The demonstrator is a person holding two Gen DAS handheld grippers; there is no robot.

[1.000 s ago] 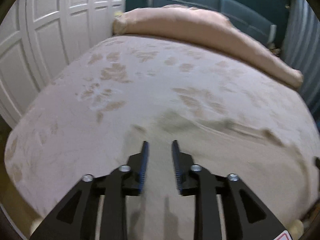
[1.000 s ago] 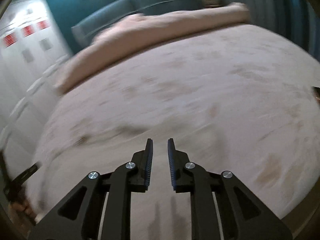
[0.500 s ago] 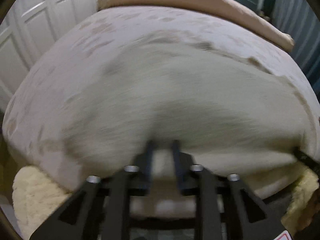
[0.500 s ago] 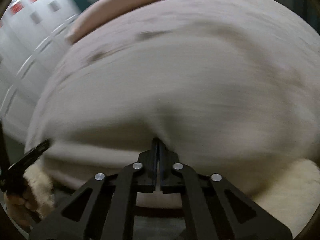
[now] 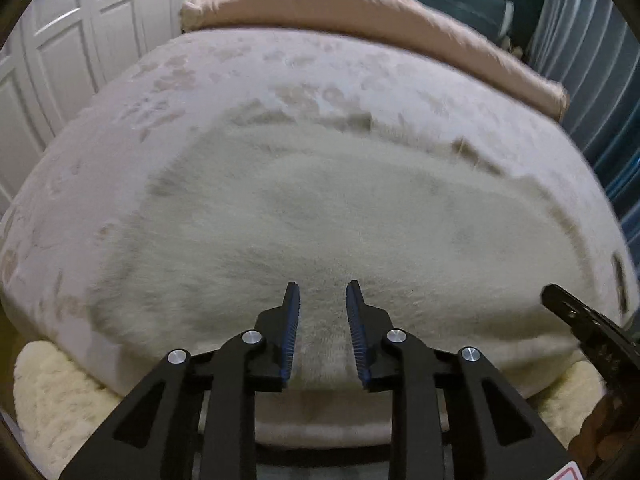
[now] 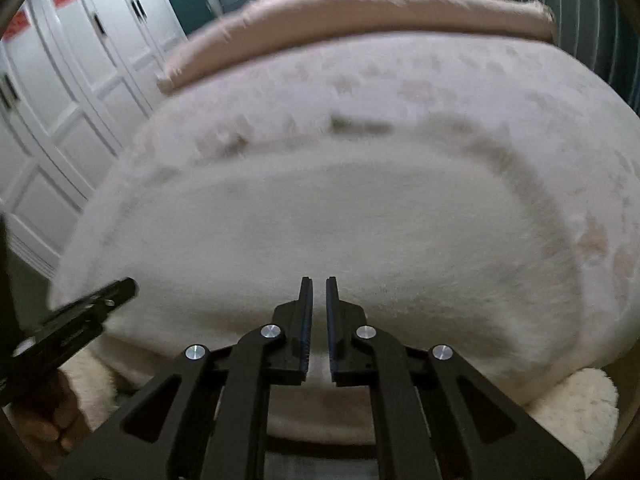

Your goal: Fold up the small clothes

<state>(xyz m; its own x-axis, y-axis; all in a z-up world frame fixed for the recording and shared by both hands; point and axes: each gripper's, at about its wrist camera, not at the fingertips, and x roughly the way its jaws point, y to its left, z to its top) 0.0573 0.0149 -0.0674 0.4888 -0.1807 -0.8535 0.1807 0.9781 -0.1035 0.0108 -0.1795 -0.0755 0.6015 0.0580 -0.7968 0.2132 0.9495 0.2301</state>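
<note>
A pale cream fuzzy garment (image 5: 340,216) lies spread flat on the pink bed cover, its near edge at the bed's front; it also shows in the right wrist view (image 6: 320,224). My left gripper (image 5: 322,292) is open and empty, its tips just above the garment's near hem. My right gripper (image 6: 317,284) hangs over the near hem too, jaws slightly apart with nothing between them. Each gripper shows in the other's view, the right one at the right edge (image 5: 580,320), the left one at the left edge (image 6: 80,316).
The bed cover (image 5: 120,128) is pink with darker prints. A folded pink duvet (image 5: 360,12) lies across the far end. White panelled wardrobe doors (image 6: 60,80) stand to the left, a blue curtain (image 5: 600,80) to the right. A cream fleece blanket (image 5: 52,396) hangs below the bed's front edge.
Both grippers pulled back to the bed's near edge, drawing the cream garment out flat. The right gripper, shut half a second ago, has opened slightly; the left has let go.
</note>
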